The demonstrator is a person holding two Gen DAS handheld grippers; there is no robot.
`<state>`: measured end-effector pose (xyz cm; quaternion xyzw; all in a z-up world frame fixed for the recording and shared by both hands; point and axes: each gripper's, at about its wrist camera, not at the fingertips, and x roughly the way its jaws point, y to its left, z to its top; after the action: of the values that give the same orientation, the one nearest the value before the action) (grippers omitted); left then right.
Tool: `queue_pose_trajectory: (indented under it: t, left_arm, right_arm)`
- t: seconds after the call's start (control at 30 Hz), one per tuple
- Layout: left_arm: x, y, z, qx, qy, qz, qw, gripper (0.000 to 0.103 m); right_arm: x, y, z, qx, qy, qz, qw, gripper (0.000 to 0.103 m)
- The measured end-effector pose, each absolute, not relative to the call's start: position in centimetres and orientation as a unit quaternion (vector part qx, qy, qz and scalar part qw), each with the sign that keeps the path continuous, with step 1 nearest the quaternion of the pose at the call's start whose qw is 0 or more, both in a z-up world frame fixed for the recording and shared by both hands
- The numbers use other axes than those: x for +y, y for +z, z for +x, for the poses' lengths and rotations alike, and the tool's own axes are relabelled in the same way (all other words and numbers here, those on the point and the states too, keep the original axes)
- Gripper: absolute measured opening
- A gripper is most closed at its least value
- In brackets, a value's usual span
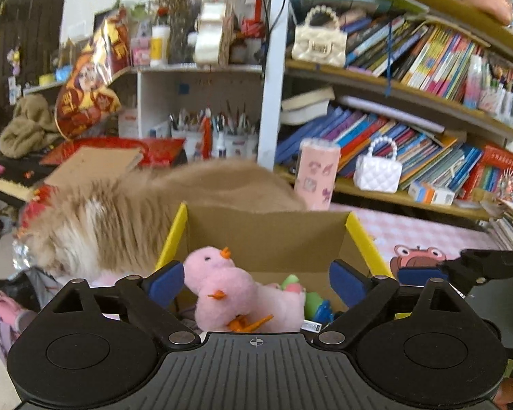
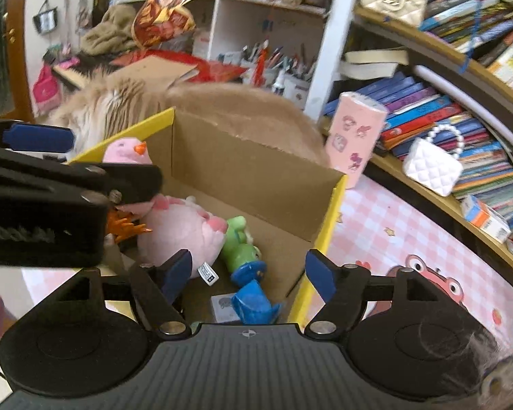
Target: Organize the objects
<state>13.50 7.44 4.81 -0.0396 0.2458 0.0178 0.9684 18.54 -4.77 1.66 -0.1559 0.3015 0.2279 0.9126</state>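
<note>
Left claw (image 1: pixel 256 283): fingers apart, pink chick plush (image 1: pixel 222 290) between them, not clamped.
Right claw (image 2: pixel 248 270): fingers apart, empty, above green and blue toy (image 2: pixel 246 256).
Cardboard box (image 2: pixel 256 171): holds both toys and a pink pig plush (image 2: pixel 184 229).
Advice: let the chick settle inside the left wall, clear of the fluffy cat (image 1: pixel 102 218) beyond.

Floor mat (image 2: pixel 386 225): pink checked, spreading across the lower right of the frame.
Cardboard box (image 2: pixel 256 177): sitting open on the mat, center frame.
Pink tube (image 2: pixel 355 133): standing behind the box's right corner.
Furry animal (image 1: pixel 119 218): lying behind the box, left of center.
Bookshelf (image 1: pixel 376 193): running along the right, carrying books and a white quilted handbag (image 1: pixel 378 169).
</note>
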Motion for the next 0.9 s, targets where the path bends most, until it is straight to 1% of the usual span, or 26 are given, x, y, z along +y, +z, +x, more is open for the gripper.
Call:
queue_pose_trajectory:
  t: [0.13, 0.33, 0.53, 0.7, 0.9]
  left_arm:
    - [7.8, 5.6, 11.5, 0.232, 0.022, -0.046, 0.971, 0.096]
    - [8.3, 5.6, 8.7, 0.23, 0.031, -0.052, 0.971, 0.096]
    - [8.4, 4.5, 6.5, 0.246, 0.03, -0.052, 0.967, 0.096]
    - [7.6, 3.7, 5.3, 0.256, 0.012, -0.045, 0.966, 0.096]
    - [5.9, 3.0, 4.1, 0.268, -0.019, -0.036, 0.962, 0.096]
  right_arm:
    - [-6.1, 2.4, 16.8, 0.28, 0.202, -0.124, 0.93, 0.079]
    - [-8.3, 3.3, 15.0, 0.259, 0.154, -0.059, 0.952, 0.08]
    - [-10.1, 3.5, 12.0, 0.246, 0.107, -0.013, 0.963, 0.08]
    - [-11.4, 3.2, 8.9, 0.25, 0.068, 0.016, 0.966, 0.081]
    - [-12.8, 2.3, 5.5, 0.26, 0.027, 0.017, 0.965, 0.082]
